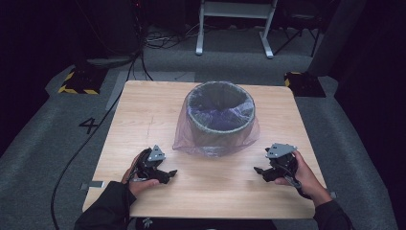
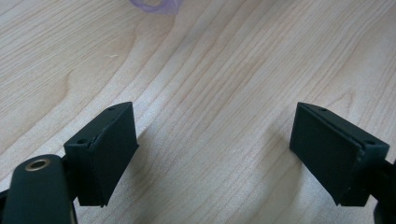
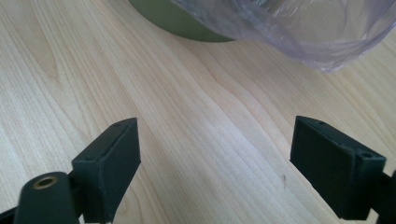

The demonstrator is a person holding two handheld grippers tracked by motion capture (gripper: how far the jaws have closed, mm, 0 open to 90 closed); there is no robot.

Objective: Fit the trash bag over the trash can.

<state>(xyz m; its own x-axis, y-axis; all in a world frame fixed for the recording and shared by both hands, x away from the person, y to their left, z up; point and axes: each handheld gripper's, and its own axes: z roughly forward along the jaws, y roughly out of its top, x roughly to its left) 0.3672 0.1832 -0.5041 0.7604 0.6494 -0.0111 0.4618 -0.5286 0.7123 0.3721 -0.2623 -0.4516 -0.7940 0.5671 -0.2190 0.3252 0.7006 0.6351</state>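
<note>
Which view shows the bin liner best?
High view: the whole purple liner shows, draped over the bin rim and pooled at its base. Right gripper view catches a close fold of it over the bin's foot; left gripper view catches a scrap.

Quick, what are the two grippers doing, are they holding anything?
Left gripper: open, holding nothing, above bare wooden table.
Right gripper: open, holding nothing.

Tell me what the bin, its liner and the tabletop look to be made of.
The bin looks like matte grey-green plastic, perhaps metal: smooth, dull wall with an even rim. Its liner is thin, translucent purple plastic film, glossy, crinkled and draped over the rim onto the table. The tabletop shows pale wood grain with a flat satin sheen, so probably laminate or veneer rather than solid wood.
</note>
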